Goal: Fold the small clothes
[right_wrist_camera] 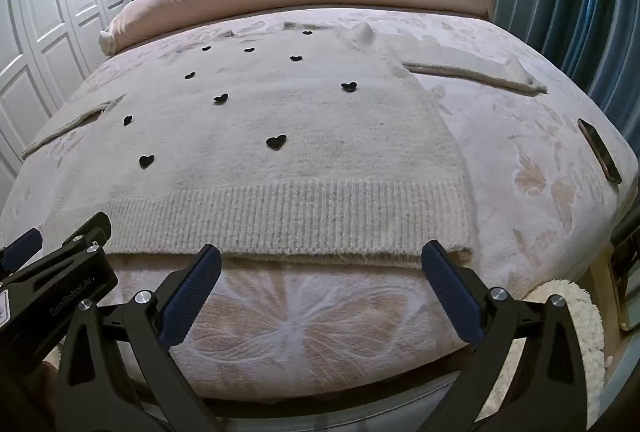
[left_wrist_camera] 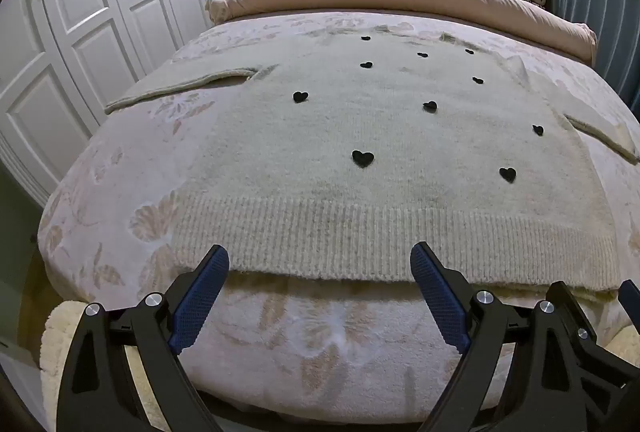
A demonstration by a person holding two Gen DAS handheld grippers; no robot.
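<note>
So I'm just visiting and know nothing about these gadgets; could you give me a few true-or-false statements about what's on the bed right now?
1. The sweater lies spread flat on the bed. True.
2. The sweater carries red stars. False: it carries small black hearts.
3. The left gripper and right gripper are both open and hold nothing. True.
4. The sleeves are already folded across the body. False: both stretch out sideways.
5. A phone lies near the bed's right edge. True.

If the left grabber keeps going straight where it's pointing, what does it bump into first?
Most likely the ribbed bottom hem of the cream sweater. The left gripper, jaws wide open, points down at that edge; depth is hard to judge, so it might meet the flowery blanket first.
</note>
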